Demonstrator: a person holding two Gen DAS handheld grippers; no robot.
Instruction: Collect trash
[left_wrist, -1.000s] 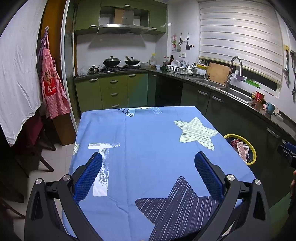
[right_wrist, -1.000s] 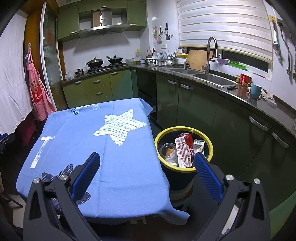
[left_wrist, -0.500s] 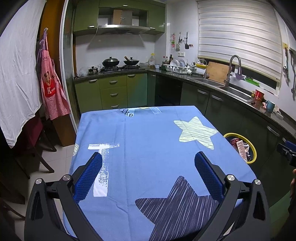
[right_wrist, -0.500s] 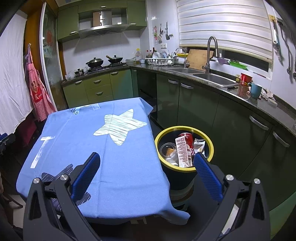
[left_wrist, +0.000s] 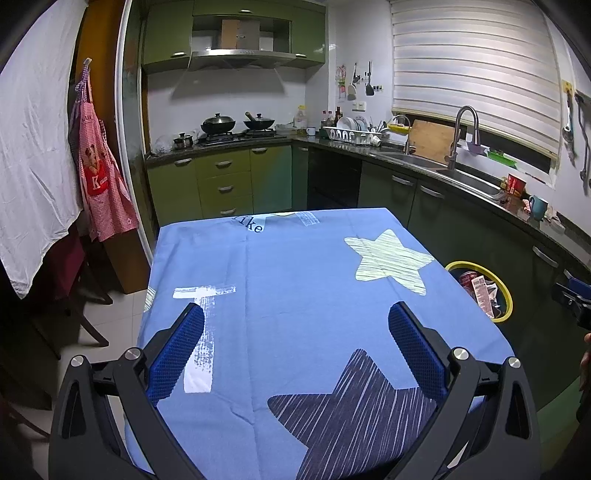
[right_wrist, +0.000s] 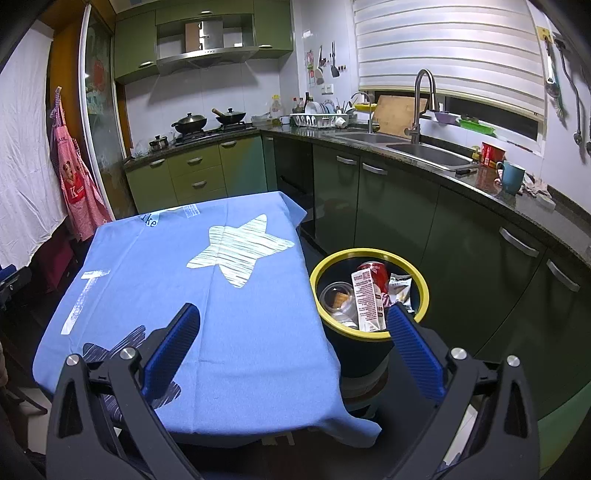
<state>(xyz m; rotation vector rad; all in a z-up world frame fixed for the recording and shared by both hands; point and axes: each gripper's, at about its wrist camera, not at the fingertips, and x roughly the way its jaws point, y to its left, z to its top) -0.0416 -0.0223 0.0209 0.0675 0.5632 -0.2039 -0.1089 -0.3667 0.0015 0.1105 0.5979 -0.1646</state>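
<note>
A black trash bin with a yellow rim (right_wrist: 424, 291) stands on the floor right of the table; it also shows in the left wrist view (left_wrist: 508, 295). In it lie a white carton (right_wrist: 367, 299), a red can (right_wrist: 375, 268), a clear plastic cup (right_wrist: 336, 297) and a wrapper (right_wrist: 400, 288). My left gripper (left_wrist: 295, 325) is open and empty above the blue tablecloth (left_wrist: 288, 280). My right gripper (right_wrist: 293, 325) is open and empty, held over the table's right edge near the bin.
The table carries a blue cloth with star prints (right_wrist: 240, 251). Green cabinets and a dark counter with a sink (right_wrist: 424, 153) run along the right and back. A stove with pans (left_wrist: 236, 127) is at the back. A red apron (left_wrist: 99, 184) hangs at left.
</note>
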